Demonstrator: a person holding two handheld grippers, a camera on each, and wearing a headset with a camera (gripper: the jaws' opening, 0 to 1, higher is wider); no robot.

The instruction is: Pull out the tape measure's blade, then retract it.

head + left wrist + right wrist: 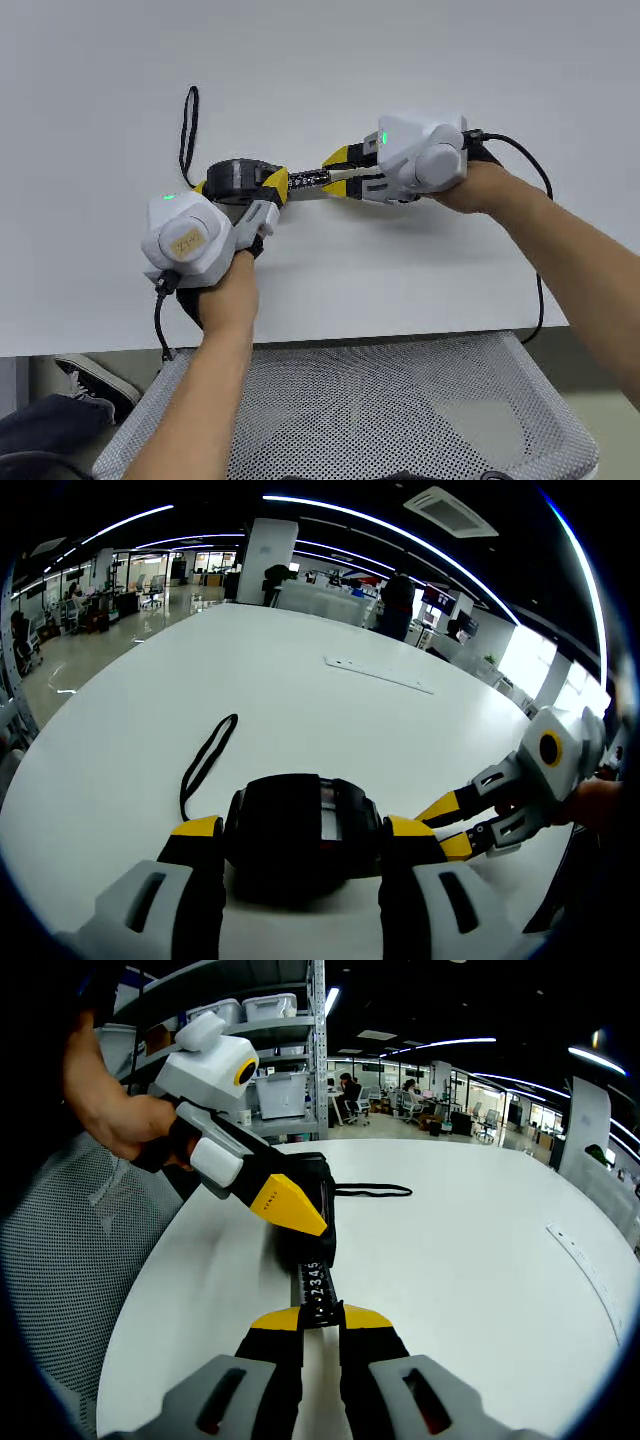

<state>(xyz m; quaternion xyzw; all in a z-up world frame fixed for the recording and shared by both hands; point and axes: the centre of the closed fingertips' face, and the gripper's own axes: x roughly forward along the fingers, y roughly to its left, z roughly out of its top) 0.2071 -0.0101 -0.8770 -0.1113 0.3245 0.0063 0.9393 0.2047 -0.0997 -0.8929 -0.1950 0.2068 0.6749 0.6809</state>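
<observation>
A black tape measure case lies on the white table, its black wrist strap trailing away. My left gripper is shut on the case, one yellow-tipped jaw on each side. A short length of numbered blade sticks out of the case toward the right. My right gripper is shut on the blade near its end. In the right gripper view the case sits just beyond the jaws, with the left gripper's yellow tip over it.
A grey mesh chair seat sits below the table's near edge, with a dark shoe on the floor at the left. A long white strip lies far across the table. Cables run from both grippers.
</observation>
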